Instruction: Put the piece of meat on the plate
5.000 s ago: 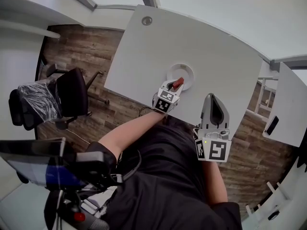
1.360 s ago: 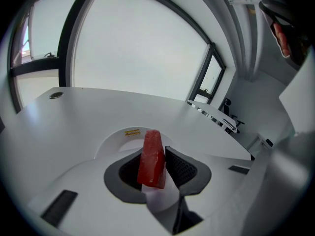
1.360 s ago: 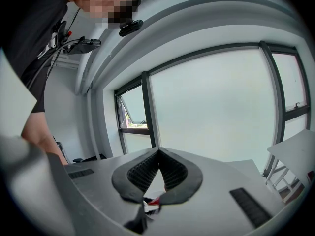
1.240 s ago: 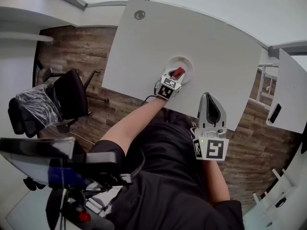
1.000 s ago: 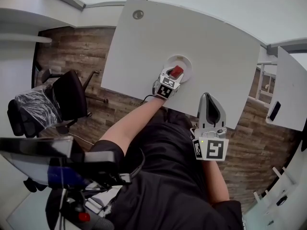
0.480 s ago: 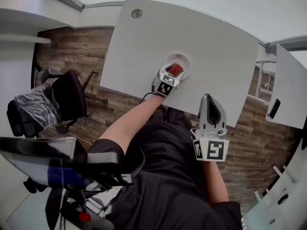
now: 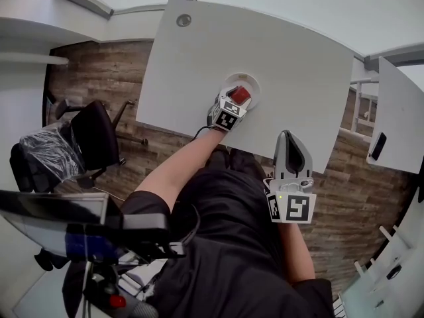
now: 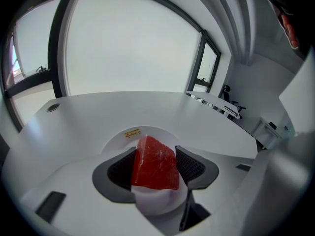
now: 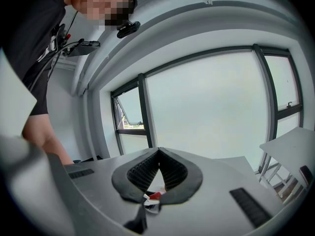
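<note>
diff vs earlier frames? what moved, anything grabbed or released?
The left hand-held gripper carried the red wedge-shaped piece of meat further over the round white plate; its jaws have just been opening, leaving the meat between them, resting on the plate. The right hand-held gripper, shut and empty, stayed put, as did the plate.

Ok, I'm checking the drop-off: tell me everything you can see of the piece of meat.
The piece of meat is a glossy red wedge with faint pale marbling, standing upright on the white plate. It sits between the jaws of the left hand-held gripper, which have just been opening.
</note>
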Action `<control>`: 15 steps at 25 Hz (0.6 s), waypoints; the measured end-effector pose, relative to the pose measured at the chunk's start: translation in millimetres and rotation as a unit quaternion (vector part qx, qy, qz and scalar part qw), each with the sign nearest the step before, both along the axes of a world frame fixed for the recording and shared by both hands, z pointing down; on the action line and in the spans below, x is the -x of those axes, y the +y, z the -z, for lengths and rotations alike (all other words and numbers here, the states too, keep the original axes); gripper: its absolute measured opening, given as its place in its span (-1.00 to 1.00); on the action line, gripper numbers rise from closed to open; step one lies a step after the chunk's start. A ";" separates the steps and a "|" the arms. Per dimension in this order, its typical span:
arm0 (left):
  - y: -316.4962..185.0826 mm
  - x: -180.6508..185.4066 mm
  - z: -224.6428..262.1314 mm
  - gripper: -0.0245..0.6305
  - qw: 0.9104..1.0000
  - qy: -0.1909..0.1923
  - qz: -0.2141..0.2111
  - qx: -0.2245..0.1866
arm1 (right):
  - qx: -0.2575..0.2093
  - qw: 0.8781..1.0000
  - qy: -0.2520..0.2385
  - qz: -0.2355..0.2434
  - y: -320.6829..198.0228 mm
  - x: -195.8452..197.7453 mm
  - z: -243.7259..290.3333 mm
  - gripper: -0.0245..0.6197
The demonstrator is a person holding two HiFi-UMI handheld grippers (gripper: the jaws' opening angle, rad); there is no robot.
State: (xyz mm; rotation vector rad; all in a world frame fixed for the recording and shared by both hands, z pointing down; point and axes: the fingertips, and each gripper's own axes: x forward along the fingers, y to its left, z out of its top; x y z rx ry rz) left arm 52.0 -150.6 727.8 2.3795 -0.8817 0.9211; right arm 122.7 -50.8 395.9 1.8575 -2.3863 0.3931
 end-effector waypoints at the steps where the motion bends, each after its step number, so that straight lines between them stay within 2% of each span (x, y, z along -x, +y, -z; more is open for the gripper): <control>1: -0.7 -0.8 0.0 -0.22 1.000 0.000 -0.002 -0.001 | 0.001 1.000 0.001 -0.002 0.5 -1.8 -0.7 -0.90; 15: -4.1 -3.9 0.7 -0.19 1.000 0.000 -0.001 -0.003 | 0.001 1.000 0.001 -0.008 4.2 -9.5 -1.8 -0.90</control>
